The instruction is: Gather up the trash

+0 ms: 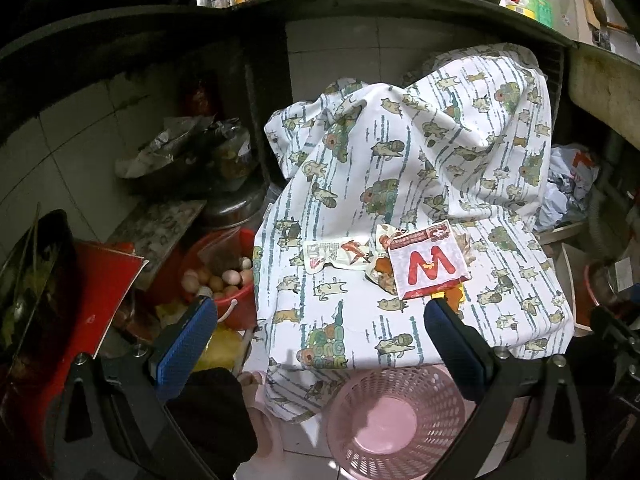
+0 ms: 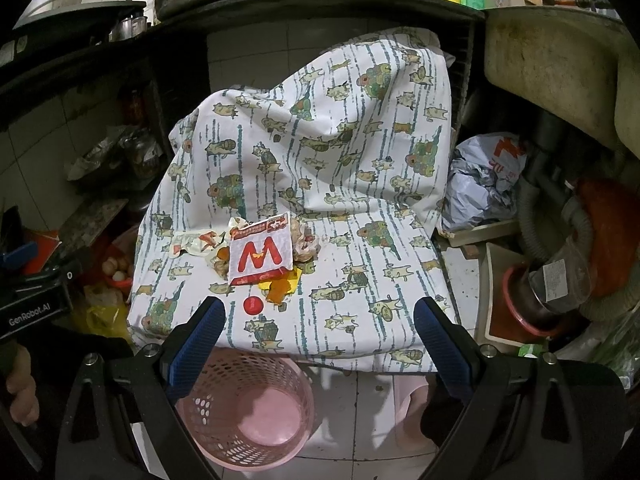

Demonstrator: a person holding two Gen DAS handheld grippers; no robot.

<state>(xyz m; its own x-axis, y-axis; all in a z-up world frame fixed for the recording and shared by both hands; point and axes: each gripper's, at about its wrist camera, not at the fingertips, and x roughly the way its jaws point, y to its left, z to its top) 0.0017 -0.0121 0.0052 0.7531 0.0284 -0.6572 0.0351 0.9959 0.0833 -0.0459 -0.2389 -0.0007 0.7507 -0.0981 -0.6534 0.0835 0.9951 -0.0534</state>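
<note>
On the cat-print white cloth (image 2: pixel 352 184) lie crumpled food wrappers (image 2: pixel 260 254) above the pink perforated plastic basket (image 2: pixel 244 412), while your left gripper (image 1: pixel 320 316) and right gripper (image 2: pixel 320 316) both hover with jaws apart, empty.

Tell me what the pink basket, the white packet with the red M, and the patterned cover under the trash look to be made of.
Pink basket: looks like moulded plastic, going by its perforated wall and smooth, slightly glossy floor. M packet: probably printed paper or thin film; flat, matte, creased edges. Patterned cover: woven fabric, likely cotton; soft folds and drape, no sheen.
</note>
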